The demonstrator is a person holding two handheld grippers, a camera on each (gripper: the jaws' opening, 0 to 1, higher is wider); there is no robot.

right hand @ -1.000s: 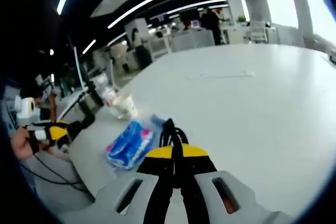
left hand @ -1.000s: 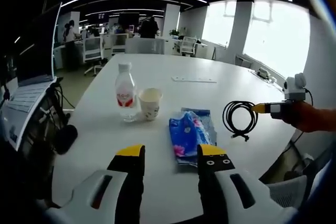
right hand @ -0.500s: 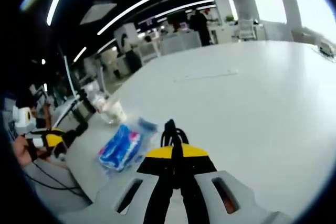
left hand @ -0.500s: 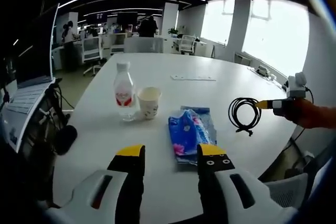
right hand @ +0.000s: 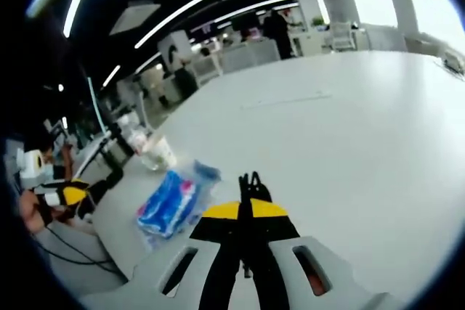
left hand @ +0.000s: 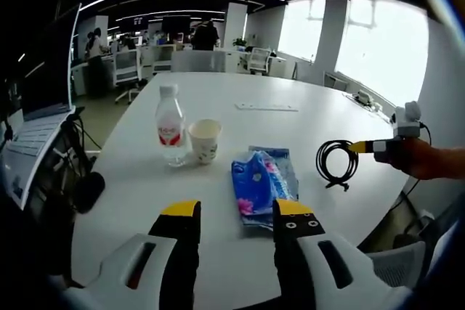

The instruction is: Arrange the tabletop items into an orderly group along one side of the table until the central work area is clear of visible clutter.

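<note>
My left gripper view faces across the table [left hand: 218,99] from its near edge; my right gripper view looks in low from the side, both sharing the tissue pack [left hand: 263,183] [right hand: 168,200].

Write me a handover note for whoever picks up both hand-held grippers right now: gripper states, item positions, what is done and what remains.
Right hand-held gripper: shut on the coiled black cable, held above the white table near its edge.
Left hand-held gripper: open, holding nothing, just short of the blue tissue pack.
Water bottle and paper cup stand side by side; the tissue pack lies flat near them. A white strip lies farther out on the table.
Done: cable picked up.
Left: set the cable beside the bottle, cup and pack, and tidy them into one row.
</note>
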